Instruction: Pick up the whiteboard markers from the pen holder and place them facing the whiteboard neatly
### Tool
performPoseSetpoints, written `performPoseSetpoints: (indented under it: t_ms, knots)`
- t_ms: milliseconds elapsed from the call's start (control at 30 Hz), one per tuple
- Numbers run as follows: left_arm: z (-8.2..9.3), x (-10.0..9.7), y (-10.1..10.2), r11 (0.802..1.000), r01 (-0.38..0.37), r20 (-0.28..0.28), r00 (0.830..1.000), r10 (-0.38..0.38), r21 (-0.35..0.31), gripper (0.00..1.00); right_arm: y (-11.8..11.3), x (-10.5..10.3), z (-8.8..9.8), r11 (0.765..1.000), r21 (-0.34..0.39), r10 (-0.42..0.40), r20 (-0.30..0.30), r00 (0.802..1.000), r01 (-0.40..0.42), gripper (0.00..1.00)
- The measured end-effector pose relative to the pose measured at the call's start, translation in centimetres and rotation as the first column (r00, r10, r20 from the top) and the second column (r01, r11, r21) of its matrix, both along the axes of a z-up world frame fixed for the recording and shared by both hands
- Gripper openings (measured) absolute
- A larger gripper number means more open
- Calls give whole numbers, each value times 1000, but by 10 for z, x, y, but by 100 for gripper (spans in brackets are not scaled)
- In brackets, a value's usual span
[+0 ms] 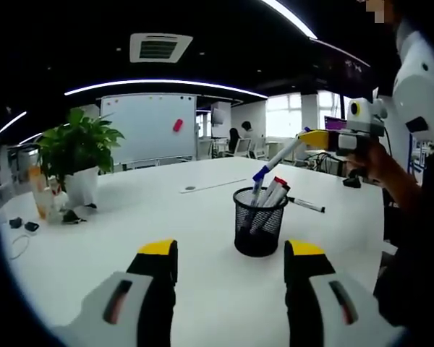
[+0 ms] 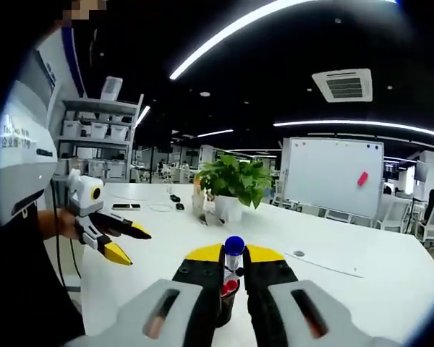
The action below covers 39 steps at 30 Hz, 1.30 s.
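Note:
A black mesh pen holder [image 1: 259,224] stands on the white table [image 1: 166,238], just beyond my open left gripper [image 1: 231,253]. It holds a red-capped marker [image 1: 278,184] and others. My right gripper [image 1: 315,137] comes in from the right, shut on a white blue-capped marker [image 1: 275,159] whose cap end still dips into the holder. In the right gripper view that blue cap [image 2: 233,246] sticks up between the closed jaws of my right gripper [image 2: 233,259], with a red cap [image 2: 230,287] below. The left gripper [image 2: 125,243] hangs open at the left. The whiteboard [image 1: 148,126] stands at the far side.
A dark marker [image 1: 305,205] lies on the table right of the holder. A potted plant [image 1: 76,155] and small items [image 1: 43,206] sit at the far left. A thin strip [image 1: 211,186] lies toward the whiteboard [image 2: 333,177]. Shelves [image 2: 94,130] stand behind the person.

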<state>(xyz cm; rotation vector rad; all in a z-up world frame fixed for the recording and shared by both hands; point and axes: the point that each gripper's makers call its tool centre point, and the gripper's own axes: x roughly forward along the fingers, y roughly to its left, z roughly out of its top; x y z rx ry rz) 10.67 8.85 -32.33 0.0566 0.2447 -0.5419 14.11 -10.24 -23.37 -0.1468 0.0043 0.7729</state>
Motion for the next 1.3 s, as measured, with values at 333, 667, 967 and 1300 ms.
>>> performPoseSetpoints:
  t_ms: [333, 667, 967, 1300]
  knots:
    - [2, -2, 1, 1000, 3, 7, 1000, -3, 9, 60, -4, 0, 0, 1000, -4, -17, -1, 1000, 17, 14]
    - [1, 0, -2, 1000, 11, 7, 1000, -11, 19, 60, -8, 1, 3, 999, -12, -31, 15, 999, 31, 13]
    - [-2, 0, 0, 1000, 6, -3, 1000, -6, 19, 60, -14, 2, 4, 999, -15, -50, 18, 999, 50, 13]
    - [-2, 0, -1, 1000, 7, -3, 1000, -7, 17, 60, -22, 3, 3, 997, -13, -73, 17, 997, 74, 13]
